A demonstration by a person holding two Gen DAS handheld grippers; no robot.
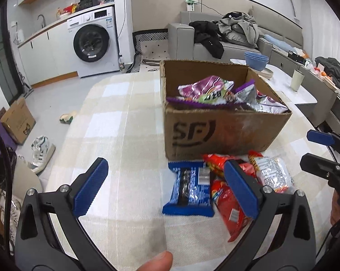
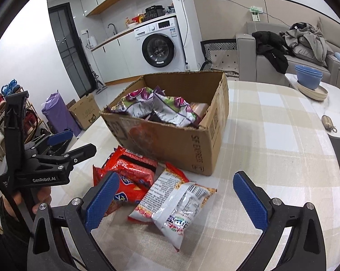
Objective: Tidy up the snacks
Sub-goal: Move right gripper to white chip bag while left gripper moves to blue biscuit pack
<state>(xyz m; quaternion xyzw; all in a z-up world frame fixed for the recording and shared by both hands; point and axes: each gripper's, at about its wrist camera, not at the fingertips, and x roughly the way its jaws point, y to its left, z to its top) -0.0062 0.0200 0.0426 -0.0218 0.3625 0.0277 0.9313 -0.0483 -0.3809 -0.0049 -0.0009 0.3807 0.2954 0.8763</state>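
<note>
An open cardboard box (image 1: 224,133) stands on the checked tablecloth, with several purple and silver snack bags (image 1: 210,92) inside; it also shows in the right wrist view (image 2: 176,140). In front of it lie a blue packet (image 1: 190,189), red packets (image 1: 230,212) and a silver-and-red bag (image 1: 271,171). My left gripper (image 1: 167,189) is open and empty, above the blue packet. My right gripper (image 2: 176,194) is open and empty, over the silver-and-red bag (image 2: 176,205) and the red packets (image 2: 131,171). The left gripper shows at the left of the right wrist view (image 2: 68,144).
Blue bowls on a plate (image 2: 312,85) and a cup (image 1: 297,80) stand on the table's far right. A small metal item (image 2: 327,122) lies near there. A sofa with clothes (image 1: 235,33), a washing machine (image 1: 93,43), shoes (image 1: 41,153) and a floor box (image 1: 17,122) surround the table.
</note>
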